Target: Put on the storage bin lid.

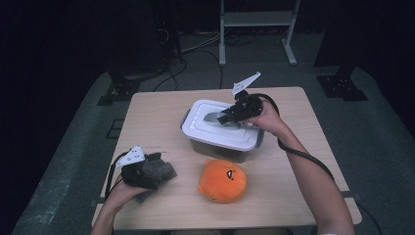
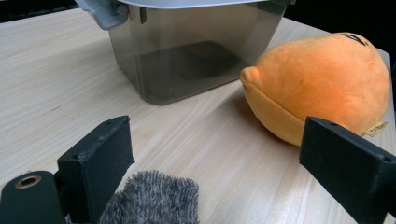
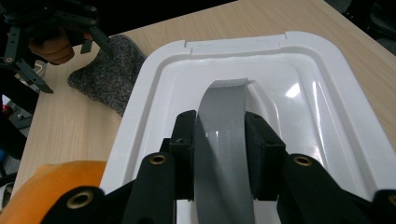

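On the far half of the pale wooden table (image 1: 147, 117), a smoke-grey translucent plastic storage box (image 1: 222, 147) is seen standing with its white moulded lid (image 1: 205, 129) seated on top, and the grey strap handle (image 3: 223, 140) set in the lid's central recess is clamped between the two black pads of the right gripper (image 1: 226, 117). In the right gripper view the handle is seen running straight away from the jaws along the gripper's own line, so that it is pinched across its width; the lift that appears to be in hand would therefore be made upward, off the box. The lid is judged to be still down, since no gap is visible at its rim. By this hand alone the box is reached; the left gripper (image 1: 156, 169) is held well apart, near the front left corner of the table, with its jaws spread wide and nothing pressed between them, though a tuft of dark grey fuzzy cloth (image 2: 152, 198) is seen low between them in the left gripper view. Just in front of the box, near but apparently not touching it, a round orange plush toy (image 1: 222, 180) with a stitched face is lying. The table is surrounded by grey floor and darkness, with cables and a pale metal frame (image 1: 257, 29) beyond.
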Demonstrator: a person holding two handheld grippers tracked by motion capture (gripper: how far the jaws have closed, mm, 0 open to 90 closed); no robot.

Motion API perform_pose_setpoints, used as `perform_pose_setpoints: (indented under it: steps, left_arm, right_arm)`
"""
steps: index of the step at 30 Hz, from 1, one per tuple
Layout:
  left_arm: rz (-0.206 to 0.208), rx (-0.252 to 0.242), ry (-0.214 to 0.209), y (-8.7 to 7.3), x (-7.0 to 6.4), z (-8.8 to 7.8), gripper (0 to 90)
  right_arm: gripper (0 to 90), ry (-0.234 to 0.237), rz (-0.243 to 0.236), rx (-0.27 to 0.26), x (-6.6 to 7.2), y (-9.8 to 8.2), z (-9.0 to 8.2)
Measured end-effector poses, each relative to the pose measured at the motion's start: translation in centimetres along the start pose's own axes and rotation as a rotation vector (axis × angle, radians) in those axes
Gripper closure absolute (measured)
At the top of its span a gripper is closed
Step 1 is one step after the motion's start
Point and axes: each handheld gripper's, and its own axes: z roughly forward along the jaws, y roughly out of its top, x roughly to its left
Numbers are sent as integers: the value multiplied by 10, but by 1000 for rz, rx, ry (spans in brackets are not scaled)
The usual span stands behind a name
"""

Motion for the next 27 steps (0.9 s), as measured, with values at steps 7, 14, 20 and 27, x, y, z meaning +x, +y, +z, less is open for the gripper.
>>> perform_pose_setpoints:
  steps: [7, 14, 20, 27]
  left_arm:
    - [-3, -13, 5, 0, -1, -3, 91]
    - [-11, -20, 3, 1, 0, -2, 85]
    - [-15, -28, 4, 2, 1, -1, 83]
    - [-9, -25, 9, 2, 0, -1, 83]
  right_arm:
    - [666, -3, 4, -14, 1, 2, -4]
    - [666, -20, -14, -32, 8, 7, -23]
    - [666, -48, -17, -48, 17, 5, -49]
    - [666, -89, -15, -53, 23, -5, -80]
